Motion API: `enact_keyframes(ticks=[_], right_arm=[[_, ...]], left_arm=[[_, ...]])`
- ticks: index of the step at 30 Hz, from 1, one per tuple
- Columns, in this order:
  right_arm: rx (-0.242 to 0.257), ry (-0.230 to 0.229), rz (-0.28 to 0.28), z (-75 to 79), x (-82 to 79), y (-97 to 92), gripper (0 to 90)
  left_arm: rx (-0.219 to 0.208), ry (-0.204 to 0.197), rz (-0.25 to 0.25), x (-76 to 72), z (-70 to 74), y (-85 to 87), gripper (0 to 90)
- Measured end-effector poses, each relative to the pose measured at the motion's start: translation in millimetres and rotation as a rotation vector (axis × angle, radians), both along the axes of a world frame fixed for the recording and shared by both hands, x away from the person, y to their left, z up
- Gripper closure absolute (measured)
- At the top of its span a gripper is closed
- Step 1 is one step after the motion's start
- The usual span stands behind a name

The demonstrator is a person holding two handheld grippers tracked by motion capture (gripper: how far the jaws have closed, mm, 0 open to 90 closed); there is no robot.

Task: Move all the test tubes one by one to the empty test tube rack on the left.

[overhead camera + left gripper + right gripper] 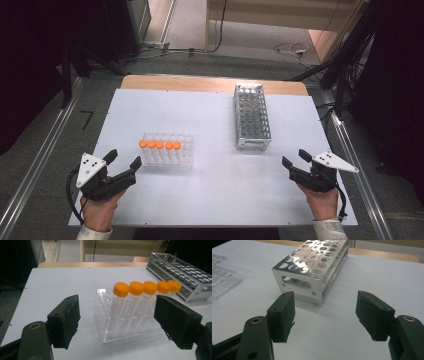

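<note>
Both grippers sit low in the high view with jaws spread and empty: left gripper (123,159) at lower left, right gripper (294,158) at lower right, each in a hand over the white tabletop (215,185). Just right of the left gripper stands a clear rack (167,161) holding five orange-capped tubes (159,145) in a row. Upper right of centre, well apart from both, lies a metal perforated rack (251,117).
</note>
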State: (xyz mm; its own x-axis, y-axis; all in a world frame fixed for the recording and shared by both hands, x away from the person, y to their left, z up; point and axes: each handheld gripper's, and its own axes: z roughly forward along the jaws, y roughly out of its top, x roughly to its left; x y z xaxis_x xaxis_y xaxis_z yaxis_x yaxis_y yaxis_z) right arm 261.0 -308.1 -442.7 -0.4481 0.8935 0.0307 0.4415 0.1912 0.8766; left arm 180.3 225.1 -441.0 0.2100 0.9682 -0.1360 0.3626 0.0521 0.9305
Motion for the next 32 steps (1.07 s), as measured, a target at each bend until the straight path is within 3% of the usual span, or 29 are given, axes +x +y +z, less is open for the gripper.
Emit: enact_keyframes(ticks=[19, 32], right_arm=[[0.001, 0.019, -0.132, -12.6, -0.8, -42.0, 29.0], [0.022, 0.053, -0.203, -21.1, -1.3, -65.6, 23.8]], left_arm=[[0.011, 0.046, 0.074, 3.4, -20.9, 20.4, 19.5], [0.036, 0.134, 0.116, 13.4, -36.1, 33.6, 16.6]])
